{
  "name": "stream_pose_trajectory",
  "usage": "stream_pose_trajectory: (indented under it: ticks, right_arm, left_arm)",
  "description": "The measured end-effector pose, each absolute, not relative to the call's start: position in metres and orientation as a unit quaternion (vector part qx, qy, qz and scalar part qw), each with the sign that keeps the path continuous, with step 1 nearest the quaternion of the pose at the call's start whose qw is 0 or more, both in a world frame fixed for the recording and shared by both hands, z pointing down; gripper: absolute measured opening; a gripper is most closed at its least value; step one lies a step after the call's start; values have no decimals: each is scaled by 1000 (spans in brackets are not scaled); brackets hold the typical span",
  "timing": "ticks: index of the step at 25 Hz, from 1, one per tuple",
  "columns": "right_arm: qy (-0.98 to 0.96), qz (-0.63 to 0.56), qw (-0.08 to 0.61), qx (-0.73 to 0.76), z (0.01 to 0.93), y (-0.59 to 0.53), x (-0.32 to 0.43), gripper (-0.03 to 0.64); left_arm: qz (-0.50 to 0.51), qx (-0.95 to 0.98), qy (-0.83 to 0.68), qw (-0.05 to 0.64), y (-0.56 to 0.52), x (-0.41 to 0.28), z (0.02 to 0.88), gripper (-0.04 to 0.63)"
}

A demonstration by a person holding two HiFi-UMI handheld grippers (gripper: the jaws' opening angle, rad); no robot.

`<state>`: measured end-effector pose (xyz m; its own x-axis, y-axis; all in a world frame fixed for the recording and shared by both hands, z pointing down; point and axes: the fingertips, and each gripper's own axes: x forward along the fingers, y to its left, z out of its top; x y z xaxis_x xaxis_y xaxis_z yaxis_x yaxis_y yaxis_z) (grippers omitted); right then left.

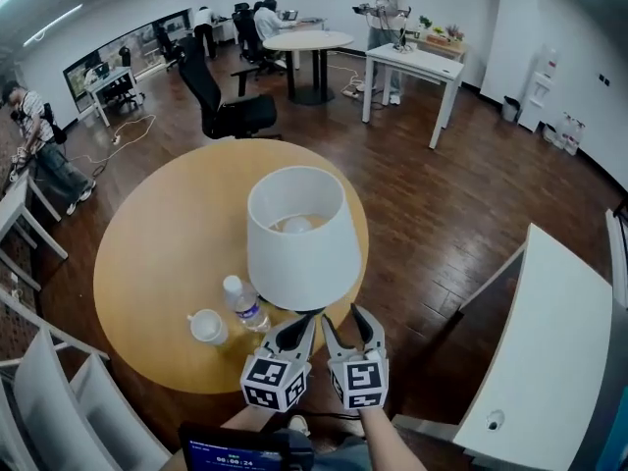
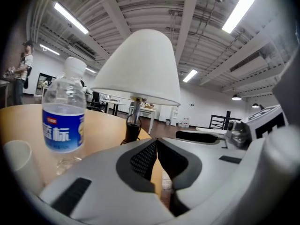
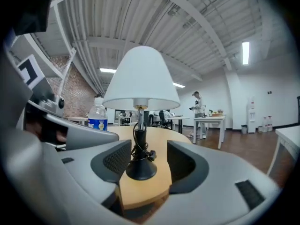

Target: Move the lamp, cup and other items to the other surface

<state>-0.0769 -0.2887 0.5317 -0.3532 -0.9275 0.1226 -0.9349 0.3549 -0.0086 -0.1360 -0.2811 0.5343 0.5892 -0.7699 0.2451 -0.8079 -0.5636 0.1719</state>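
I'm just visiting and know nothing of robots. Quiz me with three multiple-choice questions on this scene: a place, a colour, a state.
1. In the head view, where is the cup relative to the bottle? A) left of it B) on top of it C) on the floor
2. What colour is the lampshade? A) red B) white C) black
3. How do the right gripper jaws stand? A) shut on the bottle B) shut on the lampshade C) apart, gripping nothing
Answers: 1 A, the cup stands left of the bottle on the round table; 2 B, white in every view; 3 C, its own view shows a gap, the lamp base untouched.
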Motion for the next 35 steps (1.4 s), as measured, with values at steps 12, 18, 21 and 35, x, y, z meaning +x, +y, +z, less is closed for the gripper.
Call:
stream_pose_trajectory:
  ticks: [12,18,21,35]
  right_arm:
    - [-682,18,10,731,458,-184,19,110]
    - [-621,11,16,784,449,-146,56,4]
    - [-608,13,21,794,447,-137,66,0]
    - [-630,0,12,777,437,-146,63,0]
  left_arm:
    - [54,963,-243,100,-225,-10,489,9]
    - [48,982,-165,79,-189,31,474,9]
    - [38,987,-143,65,-180,42,462,9]
    - [22,986,-147,70,-185,42,450,9]
